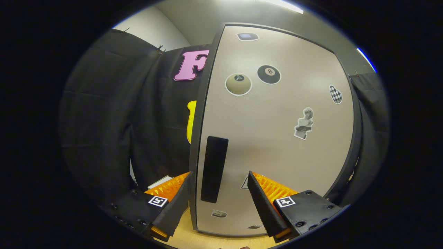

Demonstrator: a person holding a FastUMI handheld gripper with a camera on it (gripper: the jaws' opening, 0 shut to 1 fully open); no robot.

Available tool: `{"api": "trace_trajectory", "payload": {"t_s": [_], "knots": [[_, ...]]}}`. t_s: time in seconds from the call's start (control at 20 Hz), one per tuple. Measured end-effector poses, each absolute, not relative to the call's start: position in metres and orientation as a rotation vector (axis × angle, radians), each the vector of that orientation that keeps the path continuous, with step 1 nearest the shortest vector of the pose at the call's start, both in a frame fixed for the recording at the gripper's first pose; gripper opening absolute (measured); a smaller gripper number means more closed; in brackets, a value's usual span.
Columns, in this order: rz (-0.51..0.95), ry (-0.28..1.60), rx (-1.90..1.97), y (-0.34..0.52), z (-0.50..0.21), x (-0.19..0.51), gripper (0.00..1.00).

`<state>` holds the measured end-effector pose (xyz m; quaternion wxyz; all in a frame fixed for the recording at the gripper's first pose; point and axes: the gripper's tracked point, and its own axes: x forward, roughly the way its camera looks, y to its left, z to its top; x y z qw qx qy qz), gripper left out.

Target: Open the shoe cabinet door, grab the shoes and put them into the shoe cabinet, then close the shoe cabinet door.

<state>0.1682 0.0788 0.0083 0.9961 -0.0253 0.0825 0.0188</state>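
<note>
Orange-ribbed tongs (219,176) gape astride flat black handle (214,169).

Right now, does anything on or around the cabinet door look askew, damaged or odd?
Nothing stands out. The shoe cabinet door looks intact, its black handle upright, stickers flat. The hand-held gripper is open, its fingers either side of the handle, not pressing it.

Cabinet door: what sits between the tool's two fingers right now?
In the gripper view, the open tool straddles the door's black handle and the shoe cabinet door edge beside it. Whether either finger touches cannot be told.
</note>
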Motion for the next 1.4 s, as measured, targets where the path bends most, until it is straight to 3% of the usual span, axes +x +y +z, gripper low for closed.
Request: {"api": "trace_trajectory", "payload": {"t_s": [0.1,0.2,0.5,0.7,0.85,1.4], "knots": [[0.035,0.176,-0.045,0.084,0.003,0.180,0.97],[0.013,0.179,-0.053,0.083,0.001,0.190,0.88],[-0.022,0.196,-0.015,0.091,-0.003,0.194,0.40],[-0.020,0.237,0.075,0.090,-0.005,0.191,0.30],[0.004,0.228,0.087,0.093,-0.006,0.184,0.14],[0.095,0.201,0.069,0.081,0.001,0.120,0.13]]}}
